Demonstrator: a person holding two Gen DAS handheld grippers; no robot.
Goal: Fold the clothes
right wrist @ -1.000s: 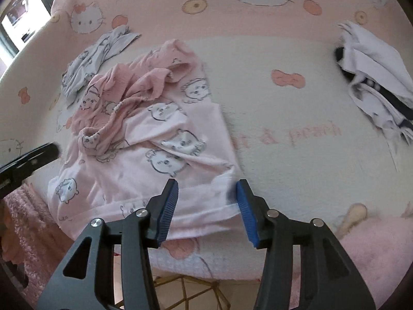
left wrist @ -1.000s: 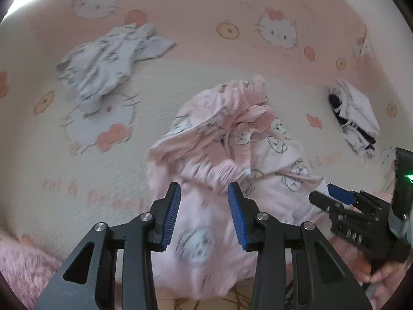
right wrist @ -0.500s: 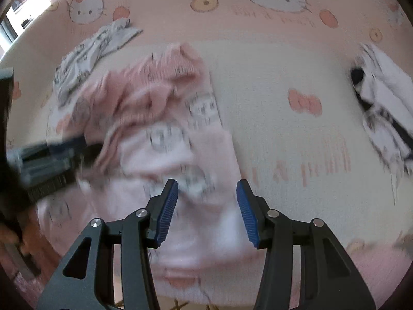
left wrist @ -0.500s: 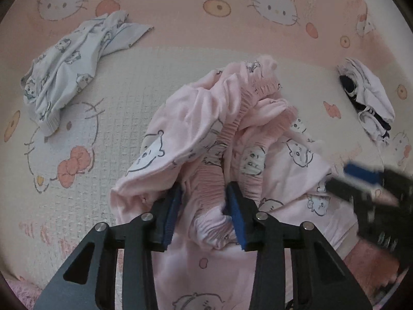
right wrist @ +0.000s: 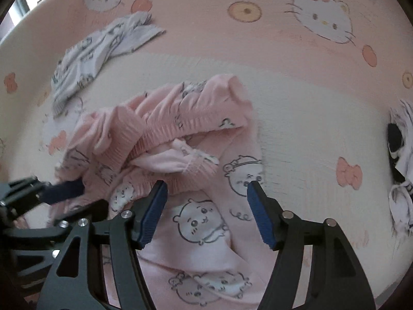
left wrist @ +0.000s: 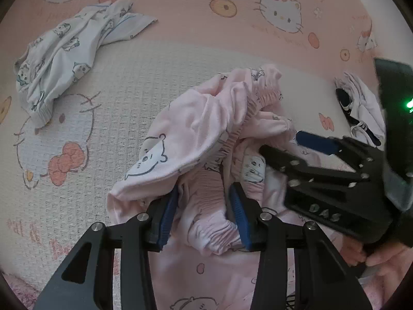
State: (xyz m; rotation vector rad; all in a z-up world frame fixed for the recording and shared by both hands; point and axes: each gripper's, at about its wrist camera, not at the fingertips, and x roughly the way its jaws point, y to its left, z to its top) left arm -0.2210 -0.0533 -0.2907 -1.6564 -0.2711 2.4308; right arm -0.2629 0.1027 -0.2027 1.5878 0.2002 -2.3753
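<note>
A crumpled pink garment (left wrist: 206,129) with cartoon bear prints and a ruched elastic waistband lies in a heap on the bedspread; it also shows in the right wrist view (right wrist: 180,142). My left gripper (left wrist: 204,206) is open, with its blue pads on either side of a bunched waistband fold. My right gripper (right wrist: 206,206) is open over the flat printed part of the garment. The right gripper also shows in the left wrist view (left wrist: 322,165), reaching in from the right. The left gripper shows at the left edge of the right wrist view (right wrist: 51,193).
A white-blue printed garment (left wrist: 67,51) lies crumpled at the far left, also in the right wrist view (right wrist: 98,51). A white and dark garment (left wrist: 361,108) lies at the right. The bedspread (left wrist: 77,142) is cream and pink with cat prints.
Both grippers have moved forward and down into the pink garment. The left jaws now straddle the waistband fold. The right gripper has come in closer to the left one.
</note>
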